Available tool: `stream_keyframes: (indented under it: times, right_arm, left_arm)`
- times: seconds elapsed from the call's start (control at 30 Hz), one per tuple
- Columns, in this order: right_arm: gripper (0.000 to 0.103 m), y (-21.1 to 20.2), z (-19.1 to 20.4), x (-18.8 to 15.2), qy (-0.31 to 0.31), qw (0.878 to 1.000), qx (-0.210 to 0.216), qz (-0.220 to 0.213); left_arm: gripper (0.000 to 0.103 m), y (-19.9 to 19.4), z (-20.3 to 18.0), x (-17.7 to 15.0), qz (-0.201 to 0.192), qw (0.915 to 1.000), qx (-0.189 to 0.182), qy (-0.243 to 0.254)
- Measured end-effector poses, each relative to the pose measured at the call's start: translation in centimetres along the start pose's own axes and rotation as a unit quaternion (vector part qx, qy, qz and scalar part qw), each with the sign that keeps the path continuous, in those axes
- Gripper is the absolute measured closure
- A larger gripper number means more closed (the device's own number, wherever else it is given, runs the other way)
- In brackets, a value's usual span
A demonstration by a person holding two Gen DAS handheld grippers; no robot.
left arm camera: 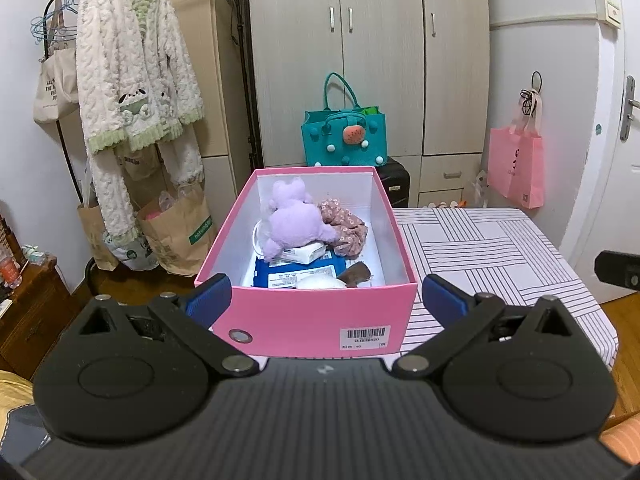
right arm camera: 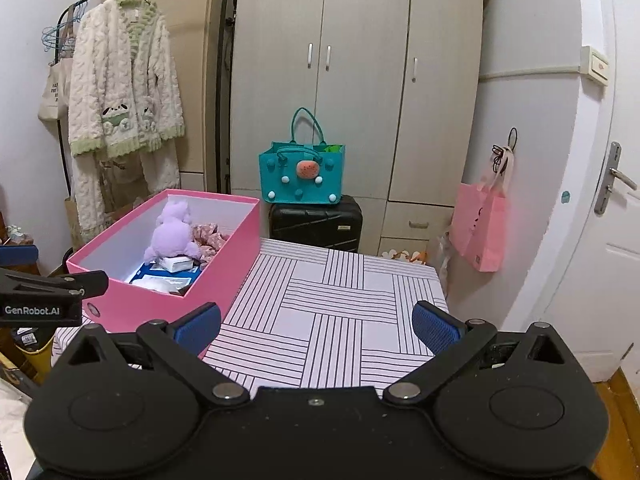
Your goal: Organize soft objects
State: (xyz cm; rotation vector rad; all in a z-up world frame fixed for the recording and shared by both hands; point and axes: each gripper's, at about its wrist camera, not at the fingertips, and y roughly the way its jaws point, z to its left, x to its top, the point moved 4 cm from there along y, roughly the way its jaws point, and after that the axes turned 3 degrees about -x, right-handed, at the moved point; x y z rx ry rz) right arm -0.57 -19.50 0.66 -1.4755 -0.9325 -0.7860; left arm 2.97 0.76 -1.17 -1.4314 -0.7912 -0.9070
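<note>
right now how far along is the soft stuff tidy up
Looks nearly done: the purple plush and floral scrunchie already lie in the pink box. Nothing is in hand; the left gripper and right gripper are both open. The striped table shows nothing left.

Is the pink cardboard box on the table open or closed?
Open. The pink cardboard box has no lid on it, and a purple plush toy lies visible inside.

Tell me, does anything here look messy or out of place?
Nothing stands out. The purple plush toy and floral scrunchie lie inside the pink box on the striped table; nothing looks spilled.
</note>
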Motion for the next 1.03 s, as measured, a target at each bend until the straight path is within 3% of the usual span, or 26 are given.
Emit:
stream_keyframes:
  times: [1.03]
  right_arm:
    - [0.0, 0.6, -0.6, -0.9, 0.003, 1.0, -0.011, 0.004]
  left_arm:
    - [0.0, 0.2, -1.0, -0.6, -0.002, 1.0, 0.002, 0.006]
